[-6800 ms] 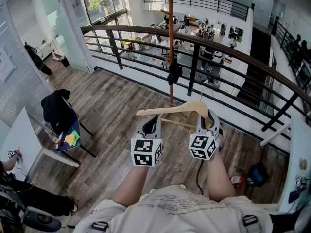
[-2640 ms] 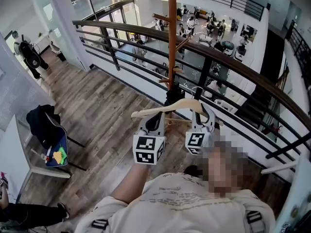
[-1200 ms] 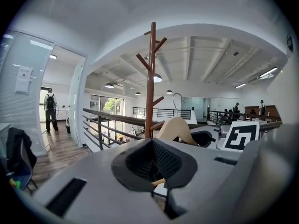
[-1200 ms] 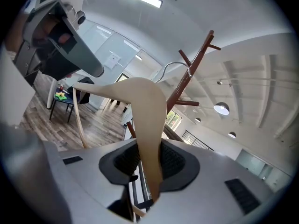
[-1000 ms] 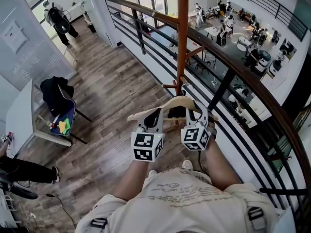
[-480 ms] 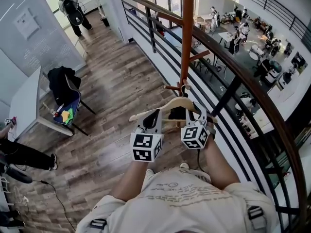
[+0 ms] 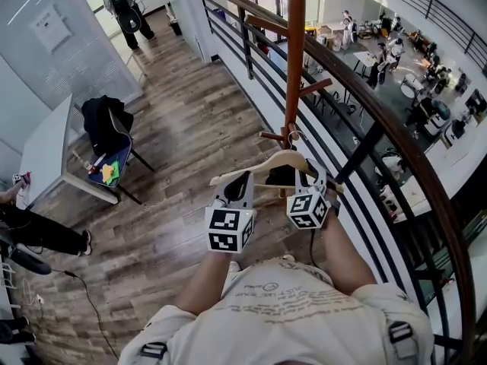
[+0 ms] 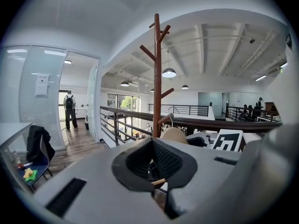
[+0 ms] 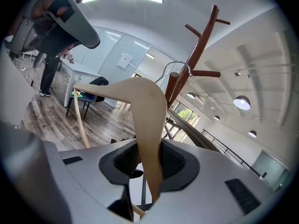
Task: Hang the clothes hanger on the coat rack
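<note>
The pale wooden hanger is held level between both grippers, right in front of the brown coat rack. Its metal hook sits beside a low peg of the pole; whether it rests on the peg I cannot tell. My left gripper is shut on the hanger's thin lower bar. My right gripper is shut on the hanger's broad right arm. In the right gripper view the hook stands close to the rack's pole.
A railing with dark bars and a wooden handrail runs just behind the rack, with an open drop to a lower floor beyond. A chair with a dark jacket and a white table stand left. A person with a backpack walks far off.
Over the earlier frames the hanger was carried up to the rack. In the last second it dropped slightly by the low peg, and both grips stayed the same.
</note>
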The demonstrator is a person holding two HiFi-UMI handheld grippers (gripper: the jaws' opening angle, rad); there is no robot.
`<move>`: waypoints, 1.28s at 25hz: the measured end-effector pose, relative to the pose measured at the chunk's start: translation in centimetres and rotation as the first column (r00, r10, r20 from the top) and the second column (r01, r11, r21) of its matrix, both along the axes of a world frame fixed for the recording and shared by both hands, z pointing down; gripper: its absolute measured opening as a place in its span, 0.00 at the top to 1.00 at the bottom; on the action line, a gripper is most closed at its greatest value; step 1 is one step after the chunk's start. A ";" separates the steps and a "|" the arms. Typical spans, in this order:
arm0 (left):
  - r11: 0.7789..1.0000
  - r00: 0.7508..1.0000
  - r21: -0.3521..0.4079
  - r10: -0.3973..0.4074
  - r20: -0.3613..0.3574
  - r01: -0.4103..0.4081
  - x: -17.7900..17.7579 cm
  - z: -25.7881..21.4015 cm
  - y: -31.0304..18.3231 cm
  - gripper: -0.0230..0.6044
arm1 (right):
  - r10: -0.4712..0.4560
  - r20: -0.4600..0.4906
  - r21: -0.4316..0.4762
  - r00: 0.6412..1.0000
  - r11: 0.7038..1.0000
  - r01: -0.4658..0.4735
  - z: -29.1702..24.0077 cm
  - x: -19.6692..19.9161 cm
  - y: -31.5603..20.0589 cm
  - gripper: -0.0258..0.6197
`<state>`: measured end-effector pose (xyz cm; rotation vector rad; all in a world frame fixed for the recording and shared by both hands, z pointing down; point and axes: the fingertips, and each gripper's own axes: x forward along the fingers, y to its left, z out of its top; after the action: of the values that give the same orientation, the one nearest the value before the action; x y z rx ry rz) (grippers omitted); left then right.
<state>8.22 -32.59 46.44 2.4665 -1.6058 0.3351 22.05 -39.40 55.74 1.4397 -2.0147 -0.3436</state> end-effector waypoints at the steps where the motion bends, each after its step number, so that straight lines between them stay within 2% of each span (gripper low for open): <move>1: 1.000 1.000 0.000 0.000 0.003 0.000 0.0 0.0 0.0 0.96 | 0.002 -0.002 -0.006 1.000 1.000 -0.002 0.3 0.1 -0.1 0.80; 11: 1.000 0.999 0.002 -0.010 0.033 0.010 0.8 0.2 -0.6 0.96 | 0.002 -0.013 -0.059 1.000 0.998 -0.003 3.2 0.8 -1.5 0.80; 32: 0.999 0.997 0.001 -0.050 0.061 0.050 -0.3 0.1 -0.7 0.96 | 0.014 -0.067 -0.088 0.998 0.996 -0.020 5.1 1.1 -4.2 0.79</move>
<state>7.96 -33.31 46.56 2.4338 -1.6874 0.4071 23.12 -43.57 60.87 1.3728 -1.9392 -0.2878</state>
